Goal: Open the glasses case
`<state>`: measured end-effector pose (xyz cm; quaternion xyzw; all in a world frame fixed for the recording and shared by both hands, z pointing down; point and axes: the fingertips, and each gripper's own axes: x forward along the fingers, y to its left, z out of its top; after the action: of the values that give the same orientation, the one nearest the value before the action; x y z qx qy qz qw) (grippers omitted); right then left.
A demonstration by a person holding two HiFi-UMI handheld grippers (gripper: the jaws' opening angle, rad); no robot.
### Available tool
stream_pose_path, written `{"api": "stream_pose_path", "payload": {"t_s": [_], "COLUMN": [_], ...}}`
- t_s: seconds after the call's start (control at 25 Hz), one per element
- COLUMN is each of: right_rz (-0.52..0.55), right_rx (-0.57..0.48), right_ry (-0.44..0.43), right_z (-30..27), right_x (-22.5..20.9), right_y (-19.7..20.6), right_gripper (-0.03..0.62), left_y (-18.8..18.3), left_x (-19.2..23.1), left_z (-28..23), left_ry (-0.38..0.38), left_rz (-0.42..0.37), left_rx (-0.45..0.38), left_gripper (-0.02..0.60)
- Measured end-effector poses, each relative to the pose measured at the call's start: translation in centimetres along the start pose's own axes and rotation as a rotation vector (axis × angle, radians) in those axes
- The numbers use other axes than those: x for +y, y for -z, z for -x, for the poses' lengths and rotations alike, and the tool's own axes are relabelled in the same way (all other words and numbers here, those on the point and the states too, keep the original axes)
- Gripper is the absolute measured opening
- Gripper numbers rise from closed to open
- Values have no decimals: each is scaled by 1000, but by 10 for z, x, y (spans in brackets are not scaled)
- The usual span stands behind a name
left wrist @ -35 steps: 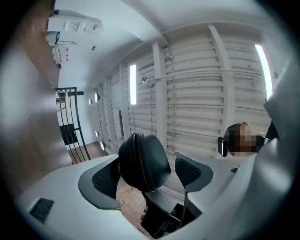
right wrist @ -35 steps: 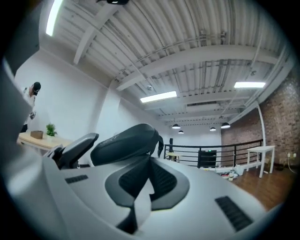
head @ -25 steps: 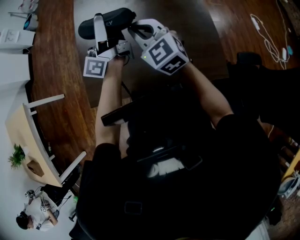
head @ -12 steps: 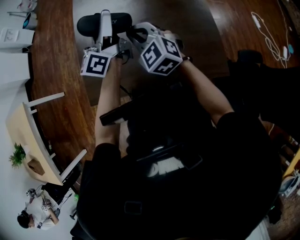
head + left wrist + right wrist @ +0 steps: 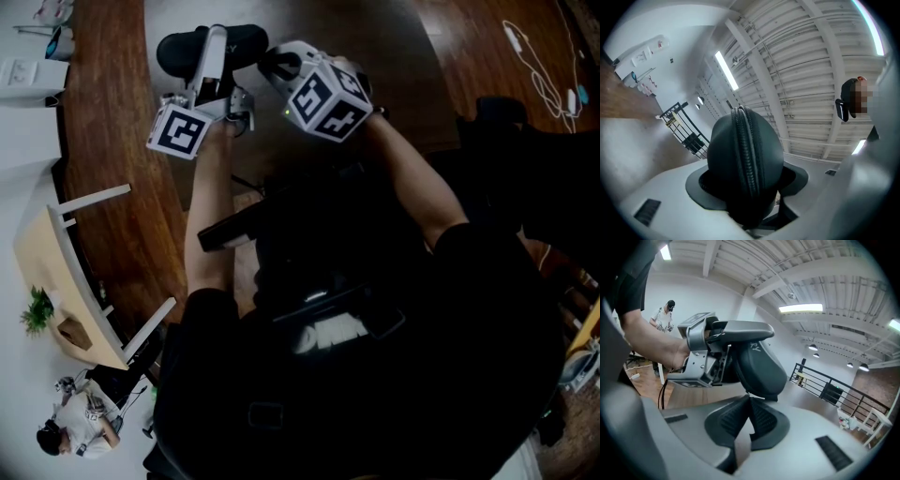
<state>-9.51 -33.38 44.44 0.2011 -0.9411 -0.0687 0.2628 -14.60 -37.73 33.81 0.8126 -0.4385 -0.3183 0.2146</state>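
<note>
My left tongs (image 5: 747, 183), jaws just closing, clamp the dark glasses case (image 5: 745, 150) by its sides, held up in open air at the far left, zip edge facing them, my right tongs (image 5: 750, 403) pressed together, tips against the case's right-end edge.

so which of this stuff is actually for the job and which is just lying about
Job: glasses case; its zipper; left gripper, jaws just closing on the case; right gripper, jaws shut.
Lying about: white cable; small plant; pale wooden table.
</note>
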Motion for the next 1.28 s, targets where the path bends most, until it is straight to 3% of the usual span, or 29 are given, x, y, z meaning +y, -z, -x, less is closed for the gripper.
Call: {"api": "stream_pose_path", "payload": {"t_s": [0.28,0.36,0.48,0.56,0.72,0.8,0.96,1.16,1.28], "right_rz": [-11,13,83,96,67,105,106,-208,-260], "right_rx": [23,32,29,25,8,5,-1,-81,-88], "right_ry": [1,13,36,83,232,242,101,-139,-171], "right_z": [2,2,1,1,6,4,-3,0,4], "right_x": [-14,-10,-2,-6,-28,-22,-2,11,6], "right_y": [4,2,-4,-4,-10,-12,-3,0,2], "right_gripper": [9,9,9,9,9,9,9,9,9], "left_y": [6,2,-4,-2,1,-3,-3,-4,-5], "left_x": [-2,3,6,9,22,24,25,3,-8], "left_z": [5,8,11,9,14,17,19,24,31], "left_ry": [41,9,-24,-47,-140,-154,-144,-11,66], "left_rz": [24,38,14,6,60,80,70,6,-1], "left_rx": [31,-28,-119,-113,-117,-142,-97,-34,-10], "left_gripper": [259,259,309,345,344,320,307,291,288]}}
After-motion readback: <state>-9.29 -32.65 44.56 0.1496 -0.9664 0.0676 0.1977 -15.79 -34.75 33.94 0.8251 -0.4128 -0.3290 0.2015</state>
